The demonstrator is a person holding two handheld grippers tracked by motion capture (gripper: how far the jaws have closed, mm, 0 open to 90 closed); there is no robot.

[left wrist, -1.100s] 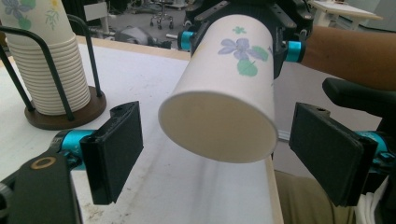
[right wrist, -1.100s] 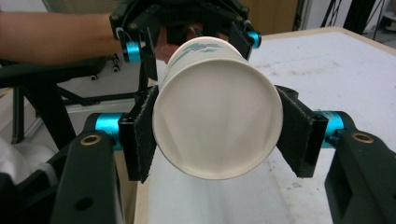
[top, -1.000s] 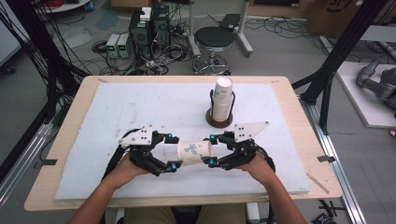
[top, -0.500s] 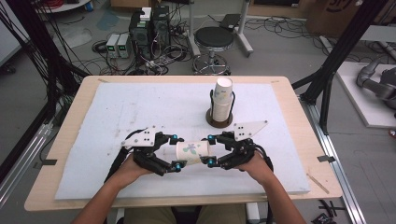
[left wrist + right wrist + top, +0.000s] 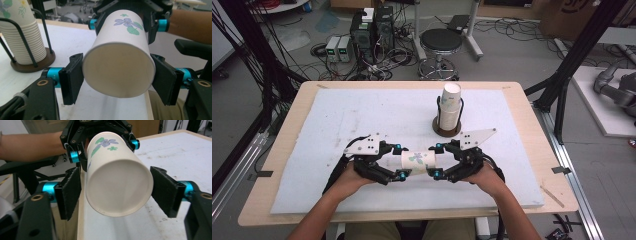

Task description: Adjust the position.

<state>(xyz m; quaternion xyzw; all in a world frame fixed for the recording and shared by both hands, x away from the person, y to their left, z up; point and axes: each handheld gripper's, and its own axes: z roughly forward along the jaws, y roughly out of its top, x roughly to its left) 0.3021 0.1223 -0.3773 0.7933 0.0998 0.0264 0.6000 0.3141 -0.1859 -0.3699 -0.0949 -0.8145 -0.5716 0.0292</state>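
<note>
White padded table (image 5: 312,150); a paper cup (image 5: 417,161) is pinched by the just-closing left gripper (image 5: 401,161), while the right gripper (image 5: 435,160) has just opened. Crushing or dropping is risked.

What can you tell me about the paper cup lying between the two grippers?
The paper cup is off-white, with a printed purple flower and green leaves on its wall. It lies level on its side over the white mat, near the table's front edge. The left gripper has just been closing its jaws, and its pads now press one end from both sides. The right gripper has just been opening, and one pad stands clear of the other end. The cup looks undented.
</note>
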